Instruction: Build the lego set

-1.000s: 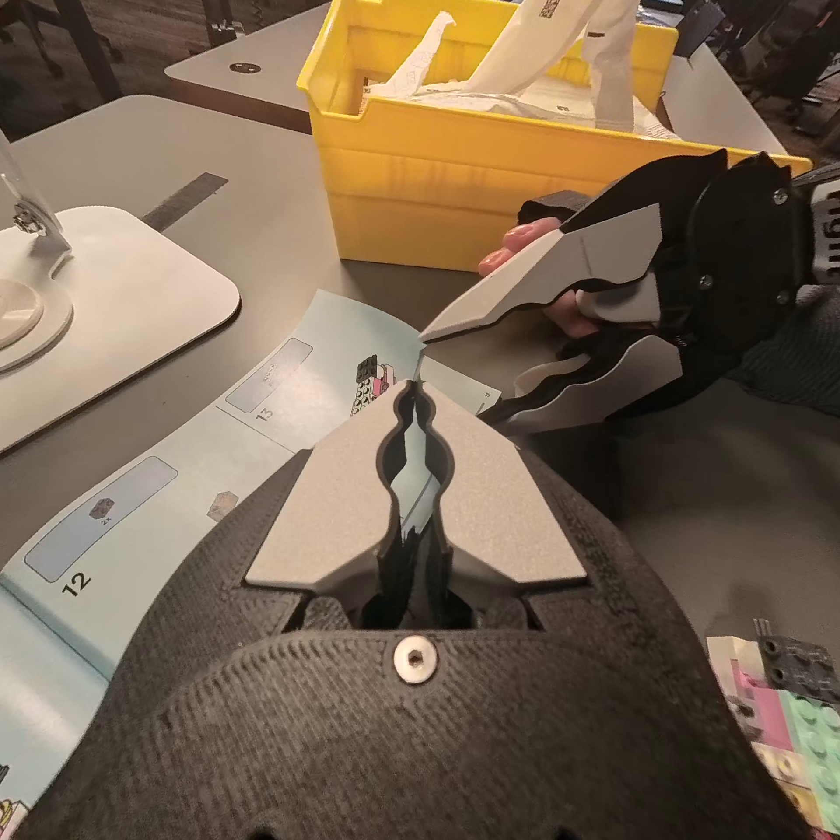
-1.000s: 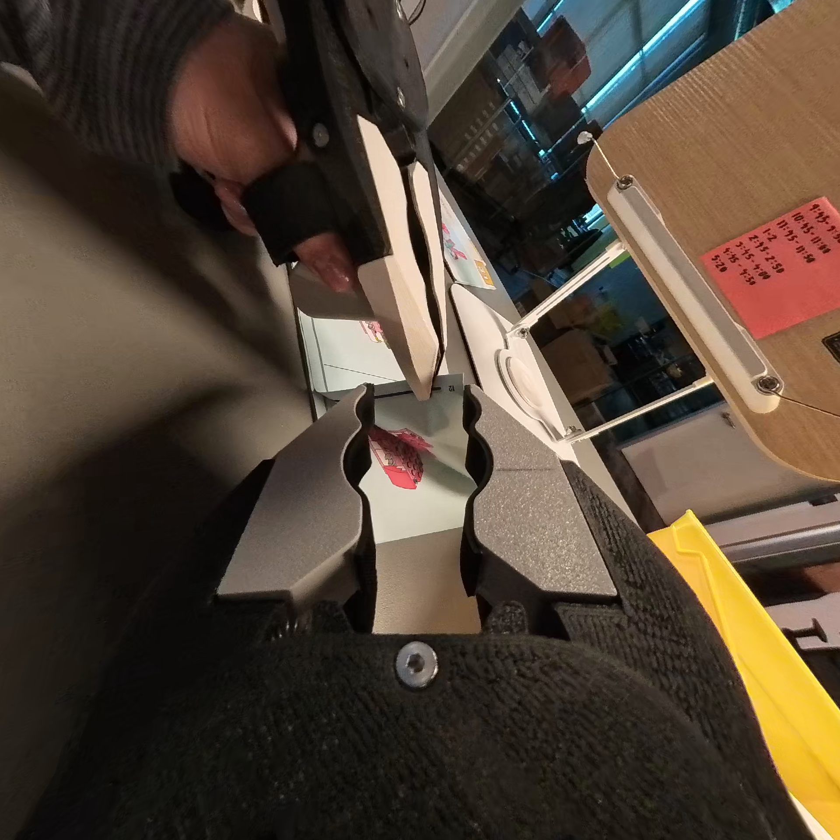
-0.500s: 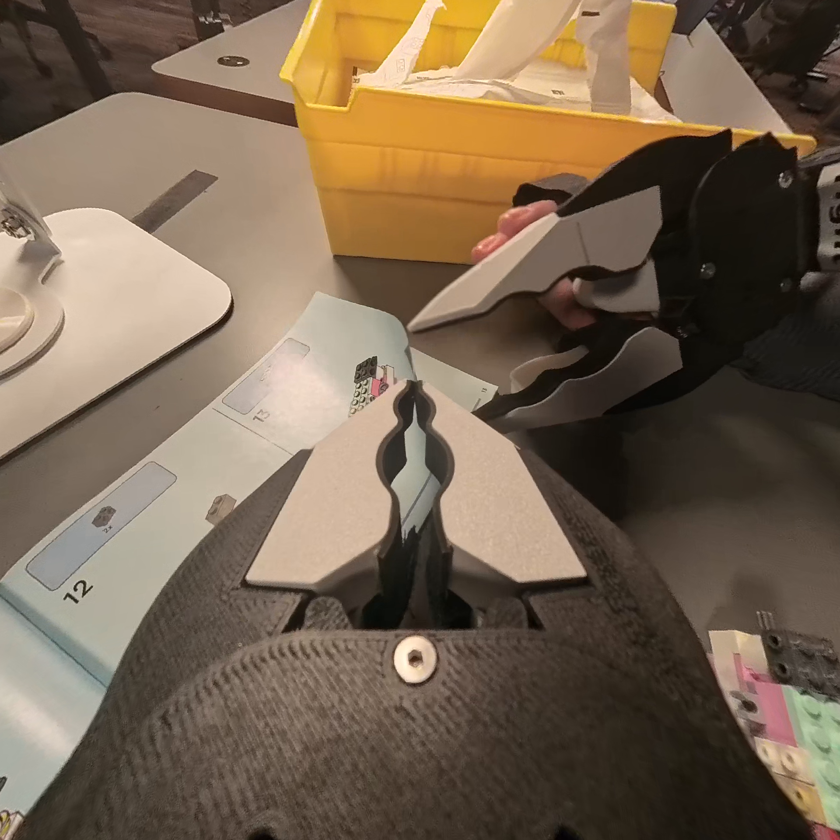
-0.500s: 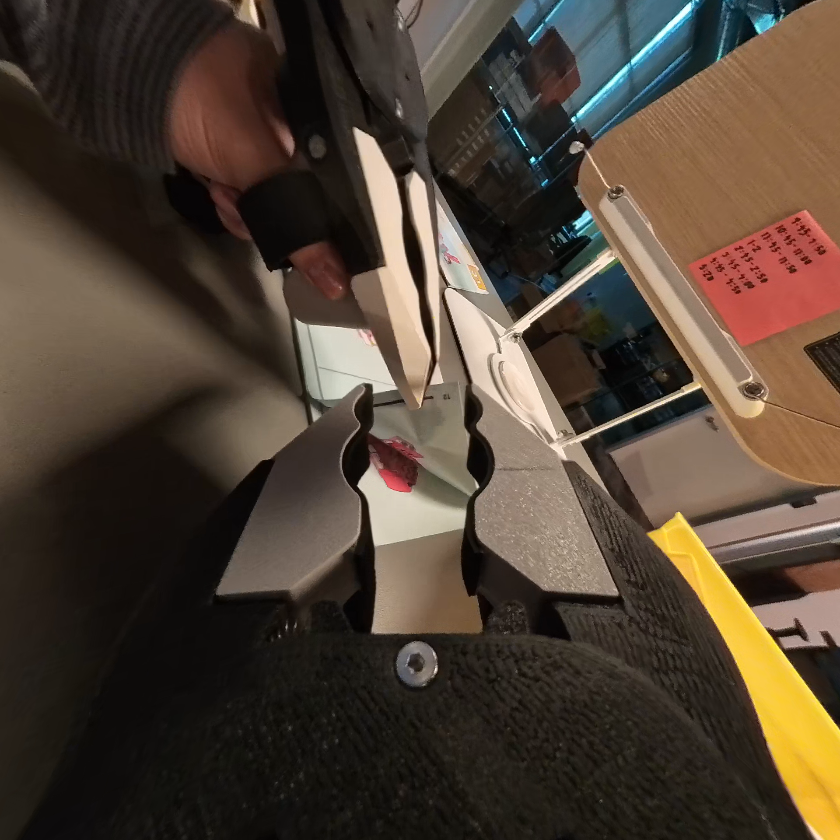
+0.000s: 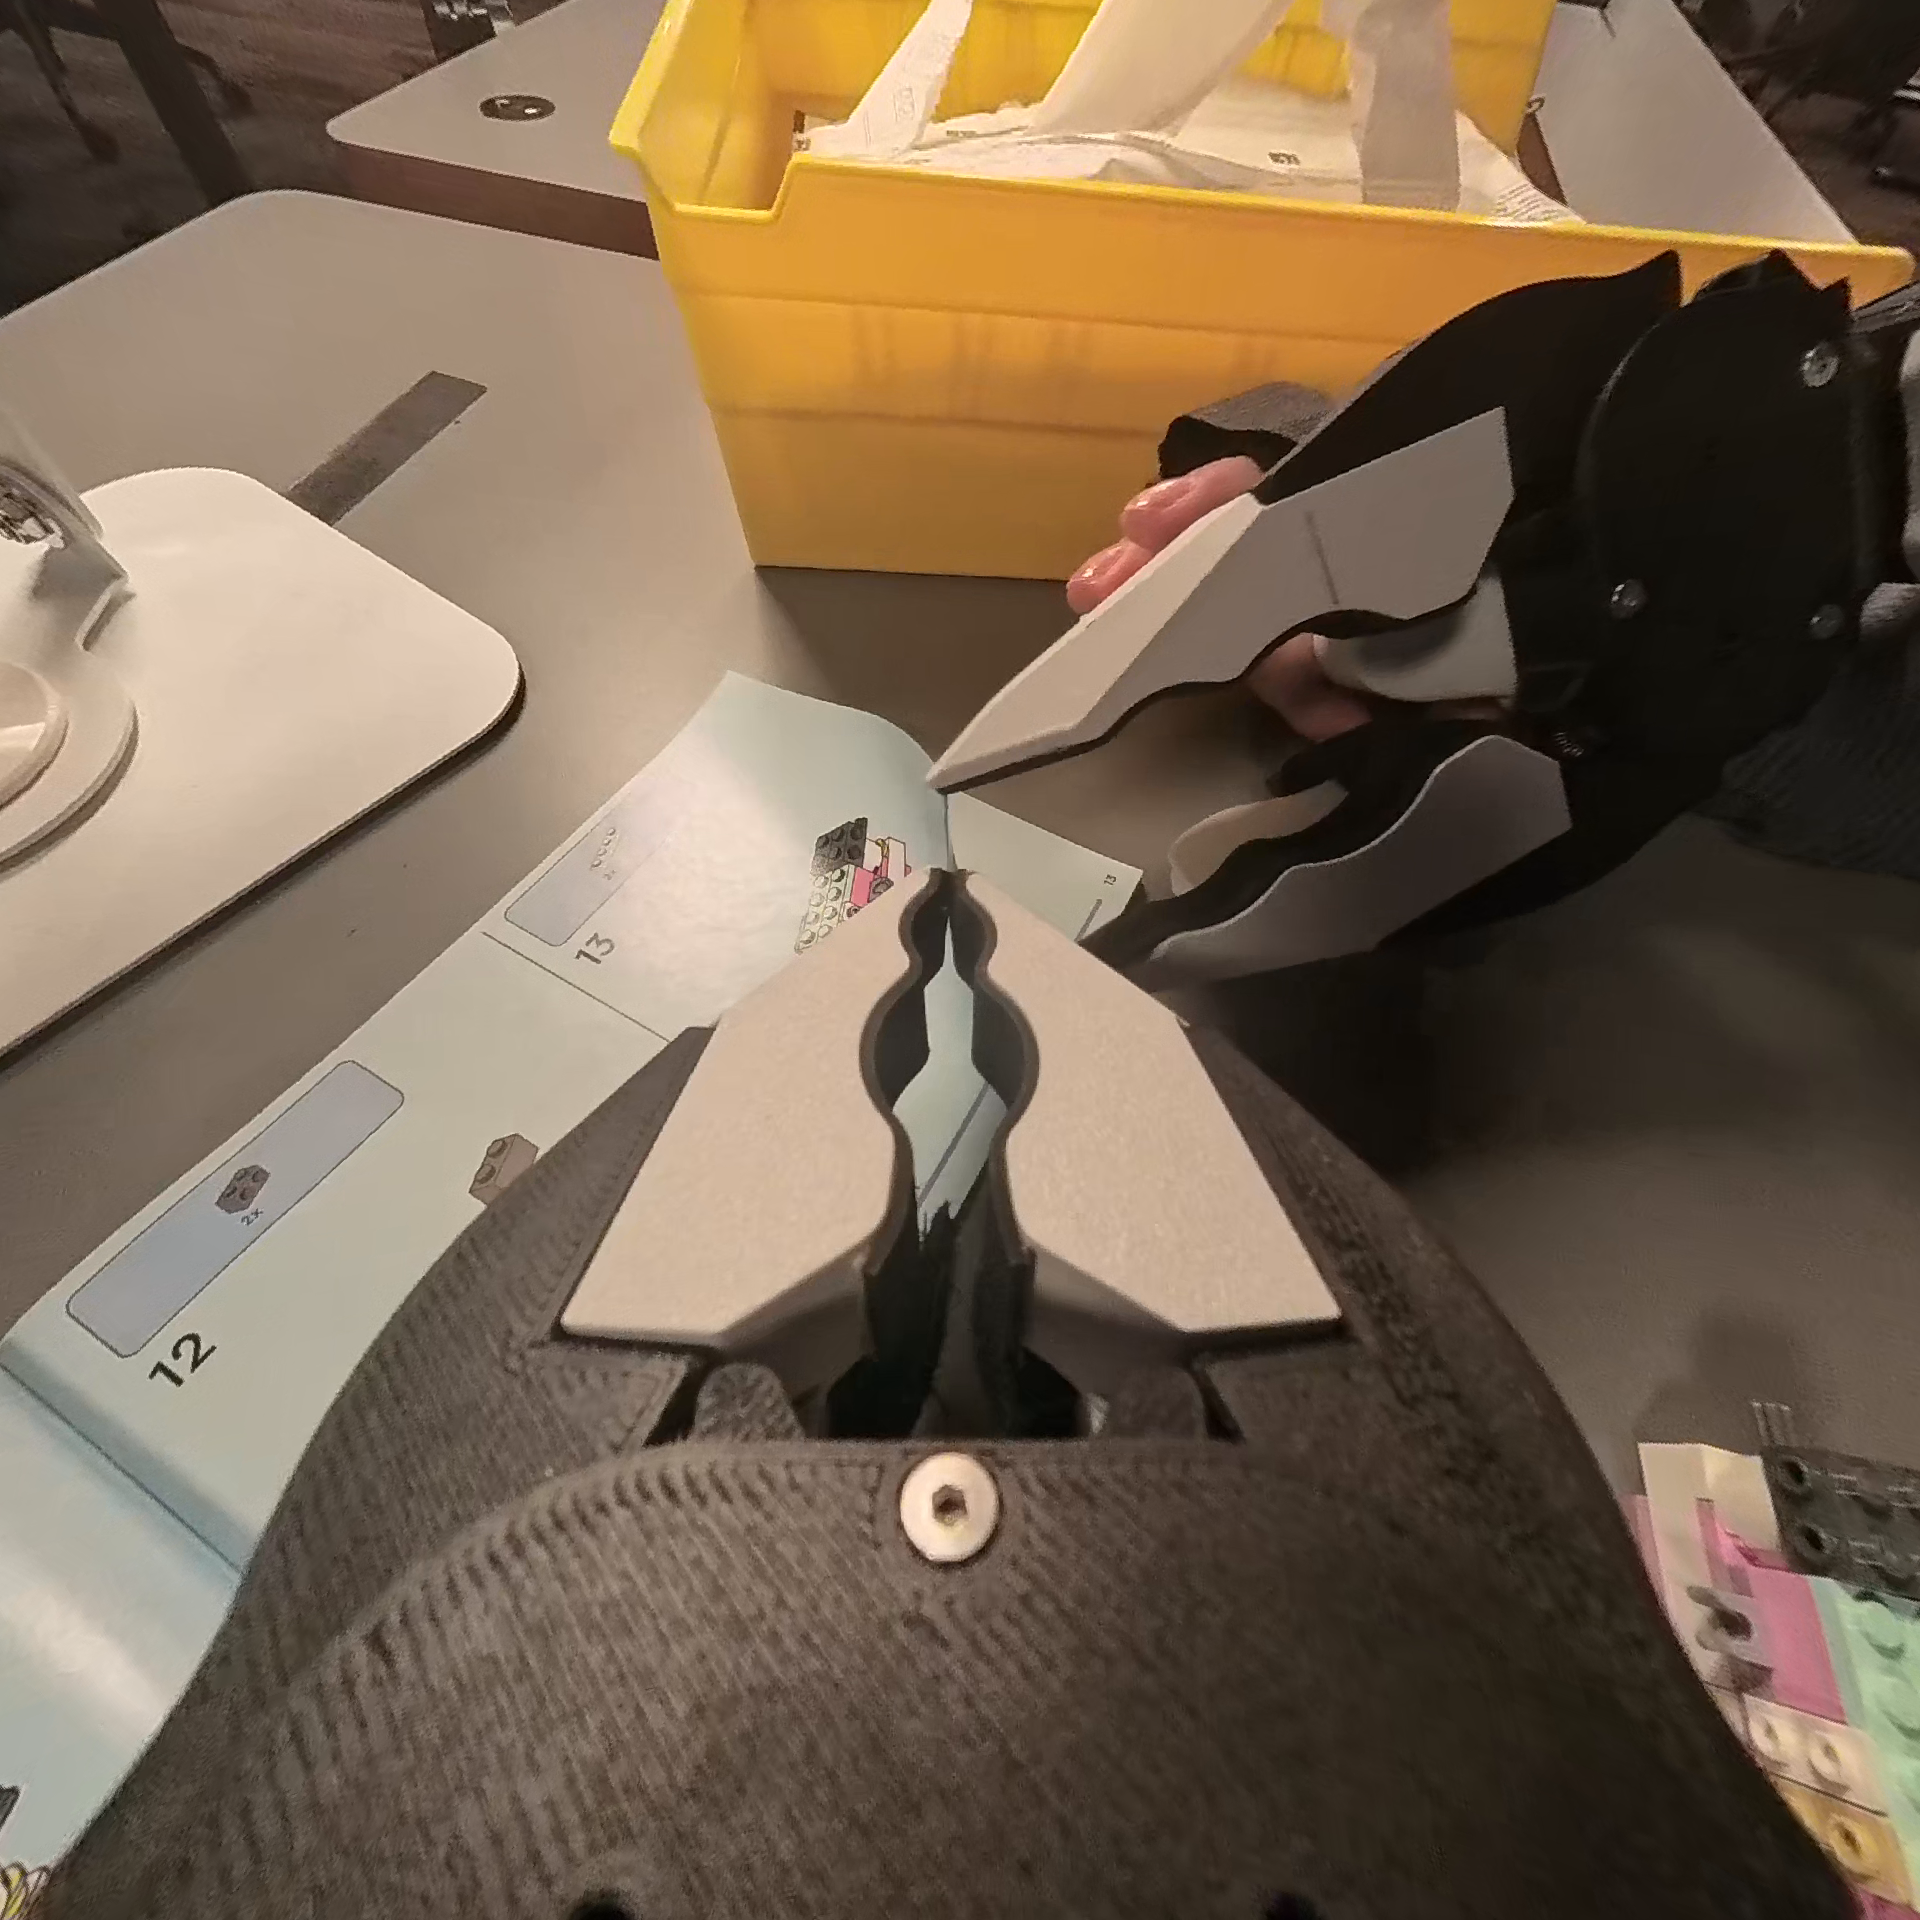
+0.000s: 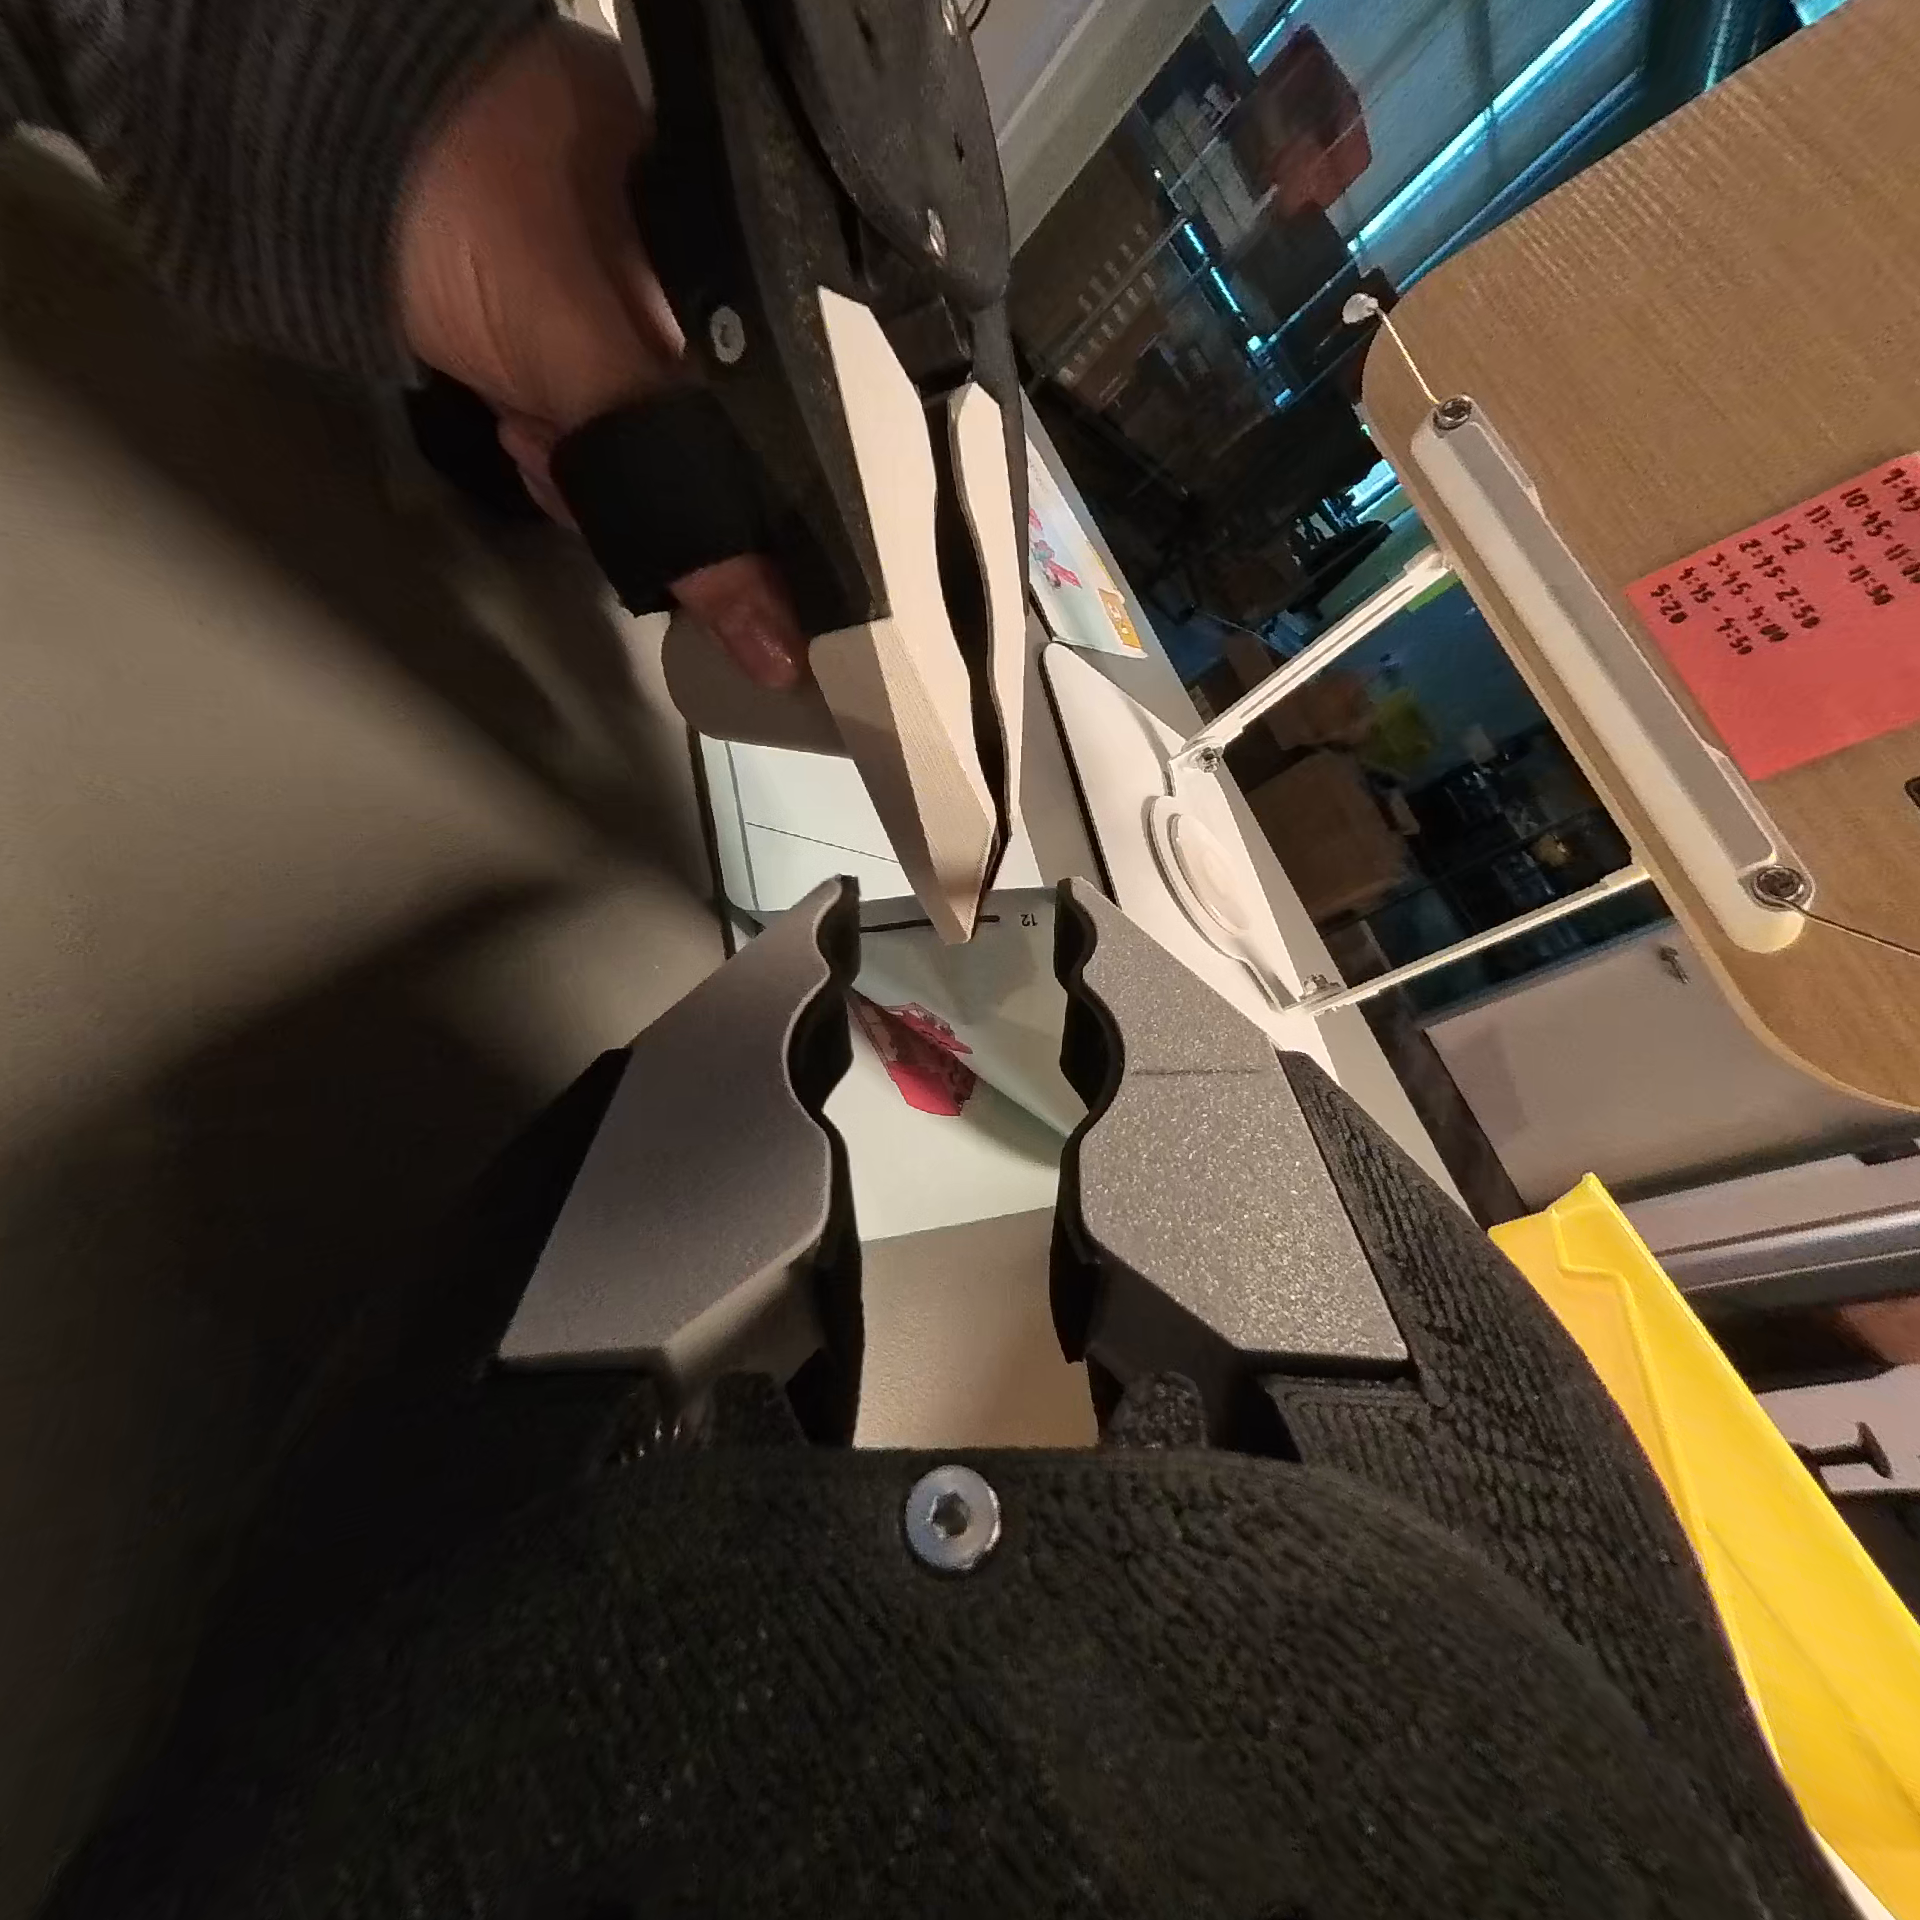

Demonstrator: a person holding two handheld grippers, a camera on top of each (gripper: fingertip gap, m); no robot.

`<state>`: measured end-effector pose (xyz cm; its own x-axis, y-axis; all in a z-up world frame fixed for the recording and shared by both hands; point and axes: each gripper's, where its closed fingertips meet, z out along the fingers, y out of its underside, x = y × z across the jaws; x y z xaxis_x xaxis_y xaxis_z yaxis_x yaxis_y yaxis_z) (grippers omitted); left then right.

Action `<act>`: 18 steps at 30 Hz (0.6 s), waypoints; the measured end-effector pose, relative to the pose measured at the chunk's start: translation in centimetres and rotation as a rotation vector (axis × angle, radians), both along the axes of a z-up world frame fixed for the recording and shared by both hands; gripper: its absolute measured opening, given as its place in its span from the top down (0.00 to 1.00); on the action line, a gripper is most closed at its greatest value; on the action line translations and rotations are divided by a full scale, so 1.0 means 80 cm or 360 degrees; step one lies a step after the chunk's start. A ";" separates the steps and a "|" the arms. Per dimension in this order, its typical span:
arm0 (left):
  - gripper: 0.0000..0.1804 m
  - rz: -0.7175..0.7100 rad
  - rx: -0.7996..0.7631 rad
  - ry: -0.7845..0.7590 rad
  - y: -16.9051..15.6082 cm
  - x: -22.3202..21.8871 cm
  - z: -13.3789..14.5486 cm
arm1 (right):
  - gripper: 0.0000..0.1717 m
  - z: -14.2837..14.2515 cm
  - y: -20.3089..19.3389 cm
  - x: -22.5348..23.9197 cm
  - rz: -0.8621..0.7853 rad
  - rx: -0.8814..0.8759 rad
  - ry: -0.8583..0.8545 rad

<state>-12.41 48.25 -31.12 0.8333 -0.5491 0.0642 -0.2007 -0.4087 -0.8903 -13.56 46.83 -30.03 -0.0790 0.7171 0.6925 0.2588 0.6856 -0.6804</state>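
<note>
The right gripper (image 5: 1023,847) has slid a bit lower along the booklet page (image 5: 727,831), fingers apart with nothing clamped. Left gripper (image 5: 951,883) pinches that lifted page's edge (fingers together). The yellow bin (image 5: 1039,364) behind holds white plastic bags (image 5: 1122,114).

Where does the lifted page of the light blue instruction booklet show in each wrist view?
Left wrist view: the lifted page stands edge-on at centre, rising from the shut left gripper toward the right gripper's upper finger.
Right wrist view: the page faces the camera between the open right gripper's fingers, the left gripper's tips on its top edge.
Shared landmark: the yellow bin, at lower right in the right wrist view.
</note>
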 end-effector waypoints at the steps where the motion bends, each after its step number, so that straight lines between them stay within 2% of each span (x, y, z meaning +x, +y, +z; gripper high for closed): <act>1: 1.00 0.0003 -0.0001 -0.0006 0.000 0.000 0.000 | 0.80 0.001 0.000 0.000 -0.0001 0.0005 0.0004; 7: 1.00 0.0006 -0.0007 -0.0032 0.000 -0.001 0.001 | 0.82 0.004 0.001 0.001 -0.0011 0.0040 0.0026; 13: 1.00 0.0019 0.0003 -0.0057 0.001 -0.003 0.004 | 0.96 0.000 0.012 0.001 -0.0098 0.0267 0.0002; 15: 1.00 0.0017 0.0002 -0.0051 0.001 -0.003 0.003 | 0.95 0.000 0.013 0.001 -0.0103 0.0246 0.0003; 18: 1.00 0.0011 0.0009 -0.0041 0.001 -0.002 0.003 | 0.90 0.000 0.016 0.001 -0.0120 0.0118 0.0011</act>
<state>-12.57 48.30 -30.87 0.8354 -0.5435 0.0826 -0.1749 -0.4052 -0.8973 -13.44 48.13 -30.01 -0.0218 0.6674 0.7444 0.3069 0.7131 -0.6304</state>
